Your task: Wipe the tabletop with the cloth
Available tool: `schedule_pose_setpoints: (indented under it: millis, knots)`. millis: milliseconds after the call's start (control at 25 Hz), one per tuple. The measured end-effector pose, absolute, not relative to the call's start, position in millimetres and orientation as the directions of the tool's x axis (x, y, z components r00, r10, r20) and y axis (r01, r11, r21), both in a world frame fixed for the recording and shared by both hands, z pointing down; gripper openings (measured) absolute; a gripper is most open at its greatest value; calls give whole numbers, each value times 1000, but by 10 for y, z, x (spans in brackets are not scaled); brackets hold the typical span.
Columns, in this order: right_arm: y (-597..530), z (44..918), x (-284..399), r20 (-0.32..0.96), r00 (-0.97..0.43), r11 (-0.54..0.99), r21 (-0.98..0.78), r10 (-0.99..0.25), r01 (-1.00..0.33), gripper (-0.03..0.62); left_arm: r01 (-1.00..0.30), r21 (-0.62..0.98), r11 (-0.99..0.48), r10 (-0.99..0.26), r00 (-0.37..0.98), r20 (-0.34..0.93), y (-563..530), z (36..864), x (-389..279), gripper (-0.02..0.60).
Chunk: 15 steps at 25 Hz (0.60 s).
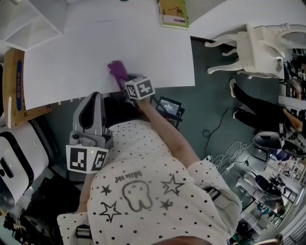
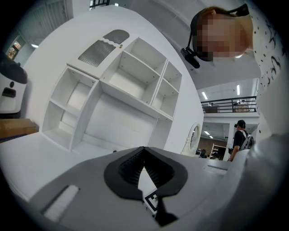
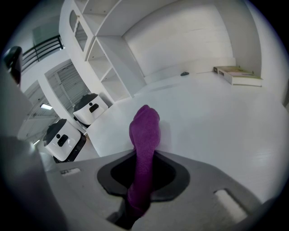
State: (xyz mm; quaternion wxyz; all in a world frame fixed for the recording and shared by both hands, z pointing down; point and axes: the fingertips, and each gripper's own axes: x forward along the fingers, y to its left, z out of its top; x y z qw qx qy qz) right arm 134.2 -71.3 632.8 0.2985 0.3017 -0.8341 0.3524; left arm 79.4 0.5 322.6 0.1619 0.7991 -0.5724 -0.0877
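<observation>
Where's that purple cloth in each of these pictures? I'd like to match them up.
Head view: the purple cloth sits near the front edge of the white tabletop, at the tip of the right gripper.
Left gripper view: not in it.
Right gripper view: centre, clamped between the fingers.
Shared landmark: the white shelf unit.

Fuzzy purple cloth (image 3: 144,135), smooth matt tabletop (image 3: 216,117)

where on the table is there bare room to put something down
The tabletop is bare from the purple cloth at its near edge to the book at the far edge, and left toward the shelf unit. Crowded only around the right tool.
</observation>
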Motion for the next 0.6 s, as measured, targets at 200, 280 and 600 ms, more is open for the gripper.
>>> schedule_pose_setpoints:
  millis: [200,280,600]
  knots:
    - [-725,6341,1423,704,-644,564,-413,-301,-715,63,-886,355,-299,-941,335,42,-3,3234,835,-5]
    - [-729,6344,1481,708,-637,559,-408,-305,-722,63,-882,355,-310,-937,346,42,-10,3230,884,-5]
    - [-767,6349,1604,712,-630,552,-404,-310,-729,63,-879,351,-324,-933,357,32,-68,3201,960,-5]
